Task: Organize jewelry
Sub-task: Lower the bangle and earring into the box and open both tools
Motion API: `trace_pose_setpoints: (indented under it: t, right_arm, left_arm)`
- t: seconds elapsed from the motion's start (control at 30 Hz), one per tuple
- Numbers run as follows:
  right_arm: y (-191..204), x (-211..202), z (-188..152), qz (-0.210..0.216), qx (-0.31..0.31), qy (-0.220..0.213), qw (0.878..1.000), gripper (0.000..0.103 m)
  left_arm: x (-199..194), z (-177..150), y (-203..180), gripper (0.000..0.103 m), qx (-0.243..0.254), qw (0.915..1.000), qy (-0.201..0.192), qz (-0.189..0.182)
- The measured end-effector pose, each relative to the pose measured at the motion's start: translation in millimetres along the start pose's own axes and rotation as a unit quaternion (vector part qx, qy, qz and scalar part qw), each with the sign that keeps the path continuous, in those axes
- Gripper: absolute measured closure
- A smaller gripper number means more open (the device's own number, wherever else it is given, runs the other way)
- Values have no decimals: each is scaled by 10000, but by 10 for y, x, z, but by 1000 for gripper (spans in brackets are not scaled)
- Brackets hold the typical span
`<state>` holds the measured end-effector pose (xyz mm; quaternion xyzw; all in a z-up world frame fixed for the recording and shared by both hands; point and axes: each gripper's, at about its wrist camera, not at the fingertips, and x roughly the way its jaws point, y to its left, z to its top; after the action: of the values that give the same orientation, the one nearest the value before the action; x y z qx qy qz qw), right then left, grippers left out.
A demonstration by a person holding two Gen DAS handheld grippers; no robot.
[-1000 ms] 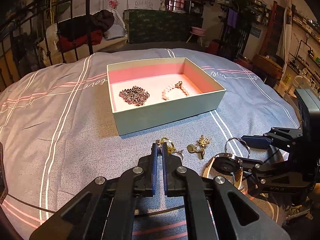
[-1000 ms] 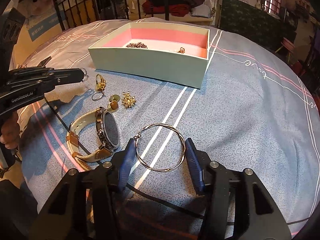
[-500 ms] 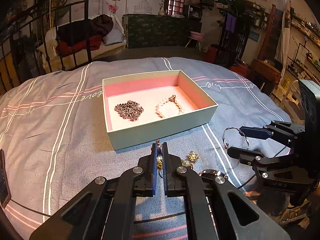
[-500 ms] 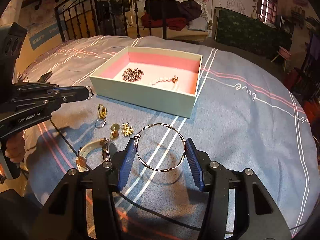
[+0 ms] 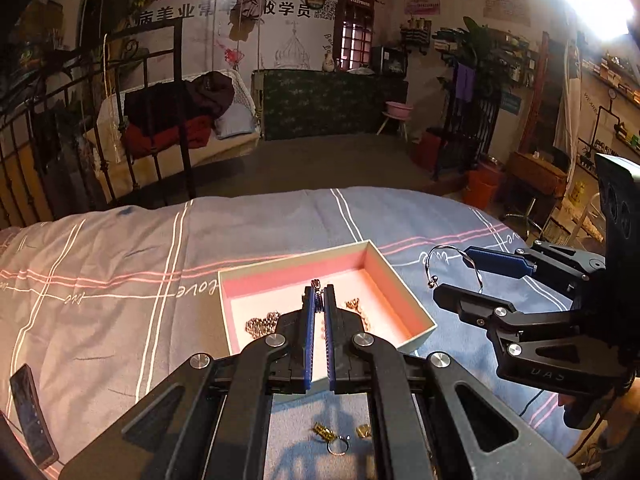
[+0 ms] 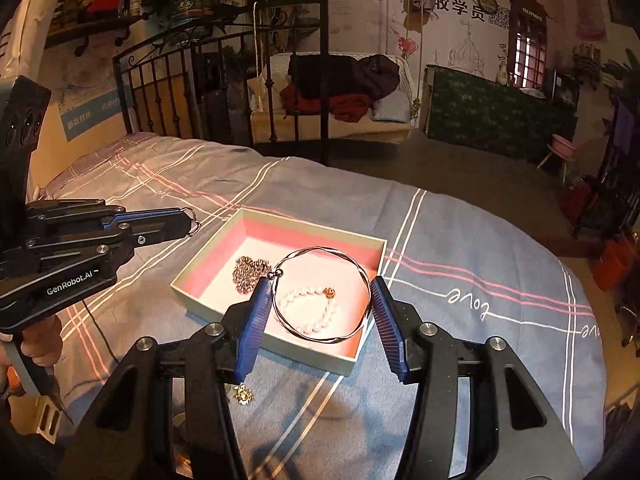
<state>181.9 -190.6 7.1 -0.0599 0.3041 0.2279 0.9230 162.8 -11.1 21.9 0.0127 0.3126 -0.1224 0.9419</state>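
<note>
A bed covered in grey-blue fabric with white and pink stripes fills both views, and on it sits a shallow pale-green box with a pink lining. In the right wrist view, the right hand-held gripper sits at 6 o'clock, its blue-padded jaws set fairly wide and pressing on the two sides of a thin silver bangle, which is held in the air over the near half of the box. Seen through the bangle's ring, a pearl bracelet with a small gold charm lies on the box floor, and at about 10 o'clock from it lies a dark, glittering beaded piece. At 9 o'clock in this view the left hand-held gripper reaches in from the side, its jaws nearly together on a small metal ring that sticks out past the tips. In the left wrist view, the left hand-held gripper comes up from 6 o'clock — its narrow jaws pinch the small ring above the middle of the box. The beaded piece shows just left of the jaws and part of the pearl bracelet just right. At 3 o'clock the right hand-held gripper holds the silver bangle beside the box's right wall. On the bedding at 6 o'clock, between the gripper's arms, lie small gold trinkets and a ring — more gold pieces show in the right wrist view. A dark phone lies at 8 o'clock.
</note>
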Motion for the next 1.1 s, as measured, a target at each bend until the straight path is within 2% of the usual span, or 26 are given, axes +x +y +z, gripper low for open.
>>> trace_pose_setpoints:
  t: [0.17, 0.4, 0.77, 1.1]
  right_arm:
    - [-51, 62, 238, -45, 27, -133, 9999, 52]
    - [-113, 211, 434, -37, 92, -152, 9998, 52]
    - [-108, 633, 293, -116, 120, 323, 9993, 52]
    - [-80, 939, 71, -204, 37, 747, 9970, 52]
  left_arm:
    - [10, 248, 2, 98, -83, 9998, -181, 18]
    - [183, 401, 54, 98, -256, 9996, -98, 91]
    - [652, 262, 176, 98, -345, 9979, 494, 256]
    - [922, 77, 253, 98, -450, 9941, 939, 315]
